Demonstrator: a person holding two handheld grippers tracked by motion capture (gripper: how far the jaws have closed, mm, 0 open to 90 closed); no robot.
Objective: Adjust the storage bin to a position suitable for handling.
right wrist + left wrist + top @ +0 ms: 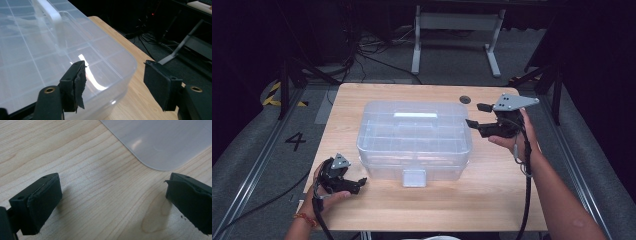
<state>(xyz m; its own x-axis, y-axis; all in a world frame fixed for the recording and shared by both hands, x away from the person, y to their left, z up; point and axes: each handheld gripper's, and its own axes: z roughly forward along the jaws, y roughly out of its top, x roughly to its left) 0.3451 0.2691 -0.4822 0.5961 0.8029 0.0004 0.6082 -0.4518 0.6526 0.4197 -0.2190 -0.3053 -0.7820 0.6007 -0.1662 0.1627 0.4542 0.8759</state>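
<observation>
A clear plastic compartment box (pixel 414 137) with its lid down lies in the middle of the wooden table (pixel 492 200). It has a pale handle (pixel 414 116) on top and a latch (pixel 414 177) at the front. My left gripper (pixel 358 184) rests low at the front left, pointing towards the box's near left corner (pixel 162 142). Its jaws (pixel 112 197) are open over bare wood. My right gripper (pixel 476 115) is held up beside the box's right end, open with nothing between its jaws (pixel 115 80). One jaw is over the lid's (pixel 37 50) corner, the other over the table (pixel 140 100).
A dark cable hole (pixel 465 99) sits in the table's far right part. Behind the table stand a white metal frame (pixel 457 30) and dark stands with cables on the grey floor. A "4" (pixel 295 141) is marked on the floor at left.
</observation>
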